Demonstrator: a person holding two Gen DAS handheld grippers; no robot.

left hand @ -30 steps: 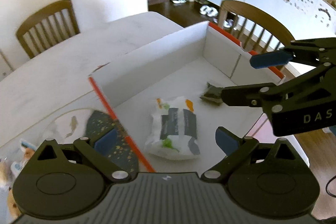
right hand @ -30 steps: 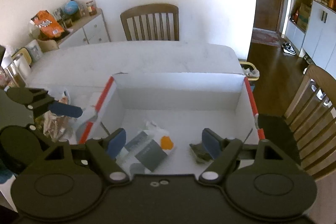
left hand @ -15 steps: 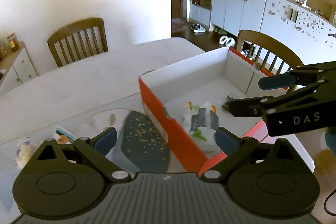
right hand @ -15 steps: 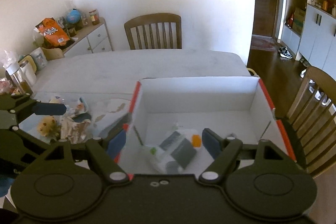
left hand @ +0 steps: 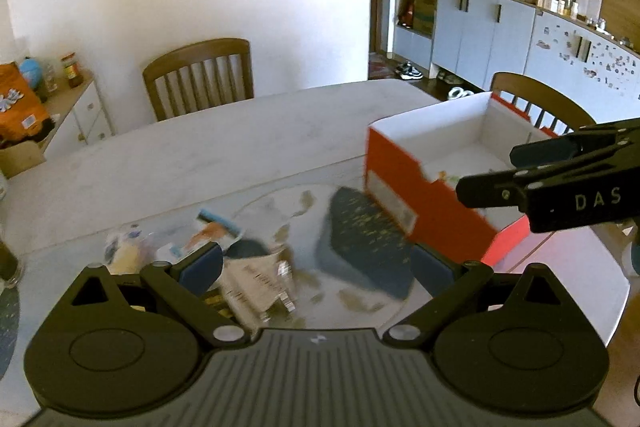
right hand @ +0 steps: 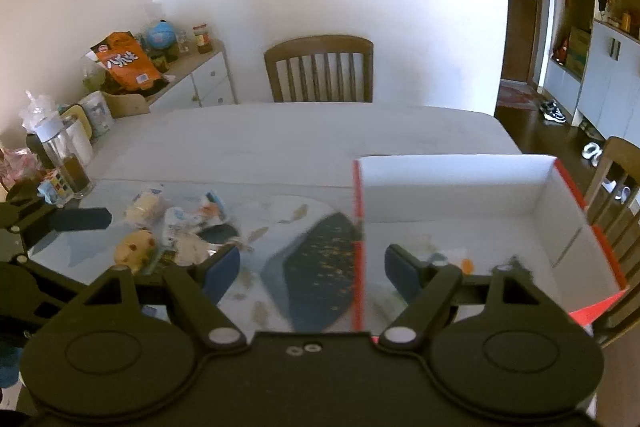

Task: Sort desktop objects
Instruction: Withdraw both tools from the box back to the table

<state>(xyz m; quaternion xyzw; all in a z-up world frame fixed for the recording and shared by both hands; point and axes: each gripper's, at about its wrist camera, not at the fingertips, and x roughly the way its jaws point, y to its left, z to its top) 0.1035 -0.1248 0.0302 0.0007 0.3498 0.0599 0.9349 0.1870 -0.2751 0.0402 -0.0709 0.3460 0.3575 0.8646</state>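
A red shoe box [left hand: 400, 193] with a white inside stands on the table at the right. It holds a white packet with an orange patch [right hand: 450, 255] and a small dark item [right hand: 517, 263]. Left of the box lies a pile of snack packets [left hand: 256, 283], also seen in the right wrist view as wrapped buns and packets [right hand: 176, 233]. My left gripper [left hand: 316, 267] hangs open over the pile's right edge, with nothing between its pads. My right gripper [right hand: 312, 269] is open and empty above the box's left wall [right hand: 357, 227]. It appears in the left wrist view over the box [left hand: 488, 173].
A dark blue placemat with gold specks [right hand: 320, 267] lies under the box's left end. A glass jar of brown liquid [right hand: 70, 159] stands at the table's left edge. Wooden chairs [right hand: 320, 69] stand at the far side and at the right [left hand: 536, 103]. A white sideboard [right hand: 200, 81] carries clutter.
Both grippers have drawn back and swung left, away from the box's inside and toward the packet pile. The box now sits to the right in both views. Both stayed open and empty.
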